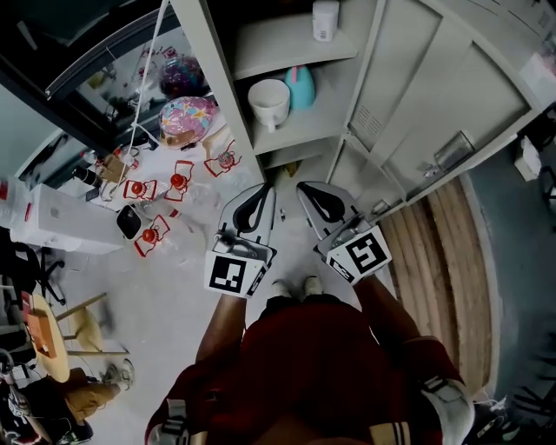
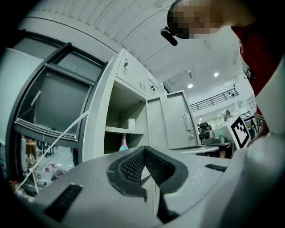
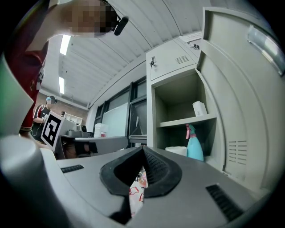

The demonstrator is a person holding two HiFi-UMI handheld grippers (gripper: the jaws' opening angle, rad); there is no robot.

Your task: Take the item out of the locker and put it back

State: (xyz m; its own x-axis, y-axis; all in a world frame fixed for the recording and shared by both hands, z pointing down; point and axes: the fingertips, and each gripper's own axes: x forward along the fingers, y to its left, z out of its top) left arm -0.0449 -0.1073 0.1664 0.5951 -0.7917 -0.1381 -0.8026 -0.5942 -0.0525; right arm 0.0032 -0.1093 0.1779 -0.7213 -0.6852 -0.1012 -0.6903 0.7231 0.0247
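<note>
The person stands facing the open locker (image 1: 246,122) with both forearms stretched forward from the waist and elbows bent. One gripper is held in each hand, and the two sit side by side at about the same height. The left gripper (image 1: 264,188) and the right gripper (image 1: 303,186) angle in towards each other, so their tips are near one another but apart. Both point at the locker's lower part, roughly level. Each gripper's marker cube sits close to the person's body.

The left gripper's (image 2: 144,149) jaws are pressed together with nothing between them. The right gripper's (image 3: 143,149) jaws are pressed together too, and nothing is pinched.

Inside the locker, a teal spray bottle (image 1: 300,87) stands upright on the middle shelf (image 1: 326,117), just beside a white cup (image 1: 269,102). A small white container (image 1: 325,19) stands on the shelf above. All three are well clear of both grippers. The locker door (image 1: 452,96) is swung open on the right
</note>
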